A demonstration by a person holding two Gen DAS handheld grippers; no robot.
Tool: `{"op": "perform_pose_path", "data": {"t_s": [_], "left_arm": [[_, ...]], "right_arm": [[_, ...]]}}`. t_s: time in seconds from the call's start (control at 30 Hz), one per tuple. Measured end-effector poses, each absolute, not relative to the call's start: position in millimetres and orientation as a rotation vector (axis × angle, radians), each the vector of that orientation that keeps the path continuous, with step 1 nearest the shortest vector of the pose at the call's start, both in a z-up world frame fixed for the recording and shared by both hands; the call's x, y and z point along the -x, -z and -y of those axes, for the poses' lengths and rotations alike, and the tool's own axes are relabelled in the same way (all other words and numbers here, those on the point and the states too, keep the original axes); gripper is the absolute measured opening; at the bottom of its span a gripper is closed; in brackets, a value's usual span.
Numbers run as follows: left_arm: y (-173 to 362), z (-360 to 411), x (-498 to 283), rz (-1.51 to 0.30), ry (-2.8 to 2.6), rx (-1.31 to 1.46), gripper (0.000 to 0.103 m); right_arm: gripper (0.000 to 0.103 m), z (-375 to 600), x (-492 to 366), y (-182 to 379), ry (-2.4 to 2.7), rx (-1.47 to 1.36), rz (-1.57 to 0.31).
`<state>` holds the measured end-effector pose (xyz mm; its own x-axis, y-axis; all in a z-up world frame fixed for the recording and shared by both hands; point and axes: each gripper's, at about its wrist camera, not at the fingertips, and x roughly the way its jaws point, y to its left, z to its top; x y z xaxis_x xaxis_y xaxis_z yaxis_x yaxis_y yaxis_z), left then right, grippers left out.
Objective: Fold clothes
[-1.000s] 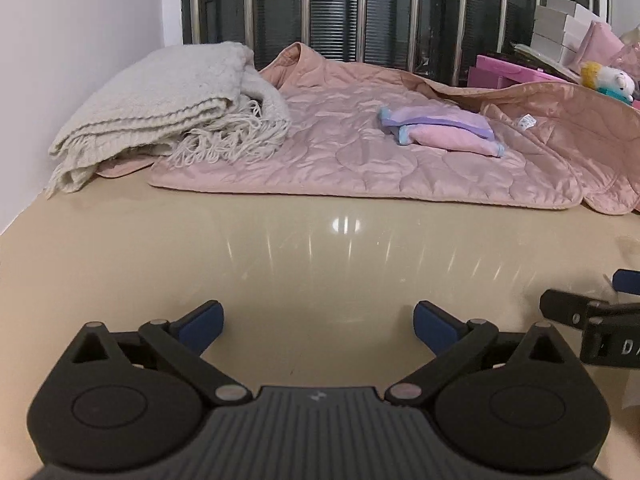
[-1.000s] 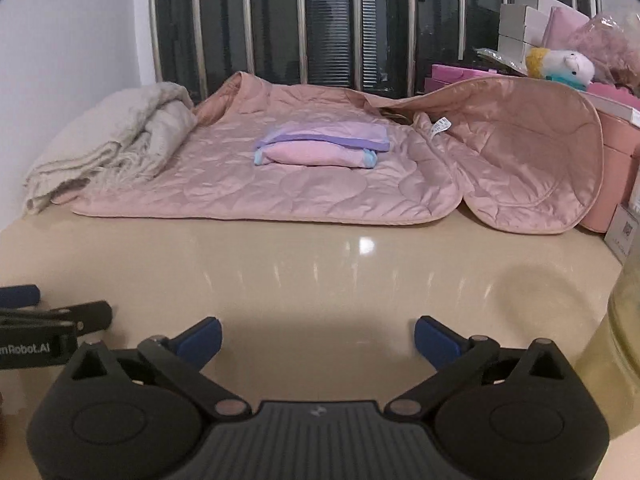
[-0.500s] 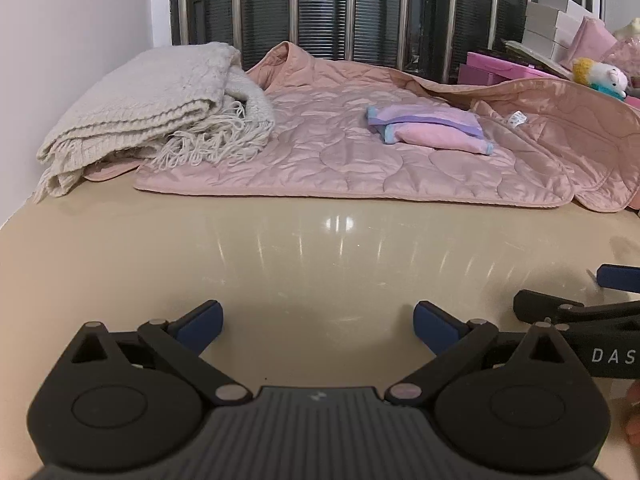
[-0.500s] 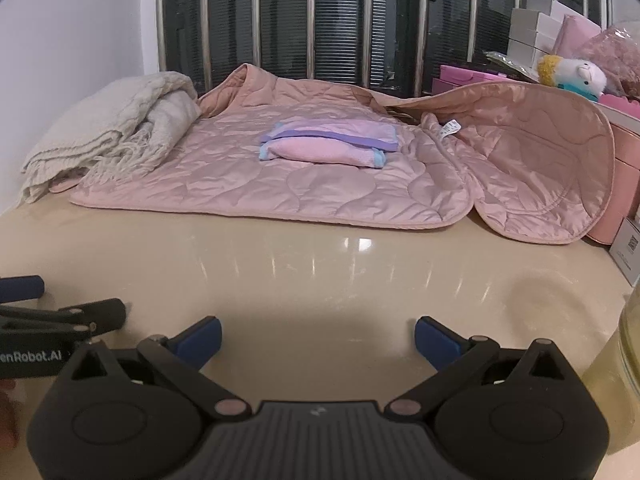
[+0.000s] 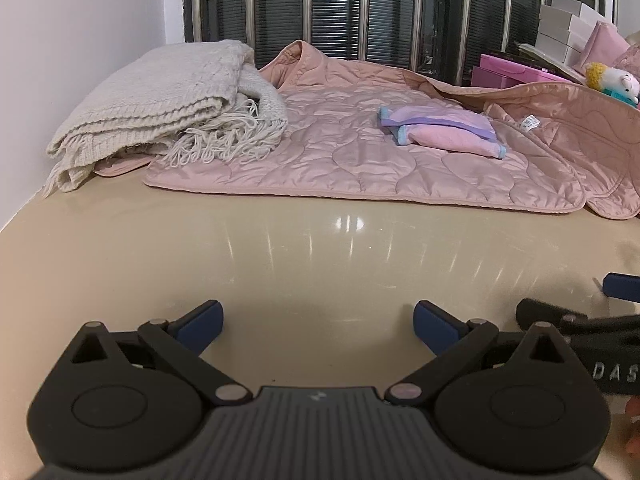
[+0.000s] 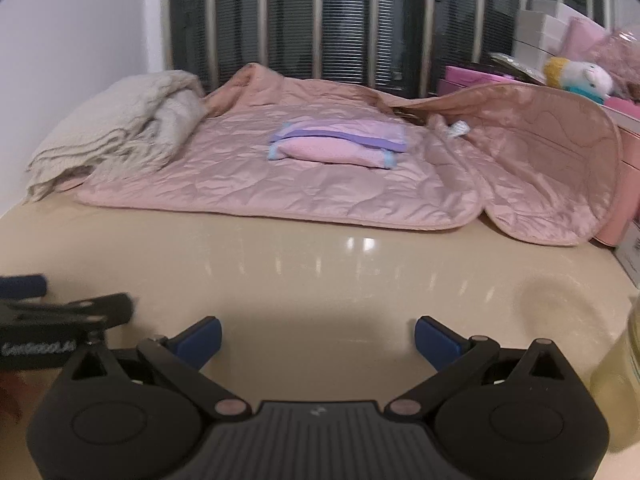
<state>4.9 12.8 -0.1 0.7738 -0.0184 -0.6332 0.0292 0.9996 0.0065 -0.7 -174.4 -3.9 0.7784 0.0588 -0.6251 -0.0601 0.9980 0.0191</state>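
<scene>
A pink quilted garment (image 5: 360, 160) lies spread on the beige table (image 5: 320, 256), its right part draped up over boxes (image 6: 552, 148). A small folded pink and purple cloth (image 5: 440, 130) lies on top of it, also in the right wrist view (image 6: 340, 142). A folded cream knitted blanket (image 5: 160, 104) with fringe lies at the left, overlapping the garment's corner. My left gripper (image 5: 316, 324) is open and empty, low over the bare table, well short of the garment. My right gripper (image 6: 318, 338) is open and empty beside it, to its right.
A white wall (image 5: 80, 40) stands at the left and a barred dark window (image 5: 360, 8) behind. Pink and white boxes (image 5: 560, 40) and a plush toy (image 6: 580, 76) stand at the back right. A yellowish translucent container (image 6: 624, 368) stands close at the right gripper's right.
Both grippers have risen slightly and shifted, so the garment sits lower and nearer in view. The right wrist view is blurred with motion. Both stay open; nothing was taken hold of.
</scene>
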Motion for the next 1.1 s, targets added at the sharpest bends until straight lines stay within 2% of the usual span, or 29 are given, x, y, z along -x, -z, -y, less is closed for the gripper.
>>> {"op": "perform_pose_path", "data": {"t_s": [1.1], "left_arm": [[0.9,-9.6,-4.0,-0.684,0.021,-0.015,0.102]], "right_arm": [[0.103,177.0,-0.1,4.7,-0.052,0.000,-0.676]]}}
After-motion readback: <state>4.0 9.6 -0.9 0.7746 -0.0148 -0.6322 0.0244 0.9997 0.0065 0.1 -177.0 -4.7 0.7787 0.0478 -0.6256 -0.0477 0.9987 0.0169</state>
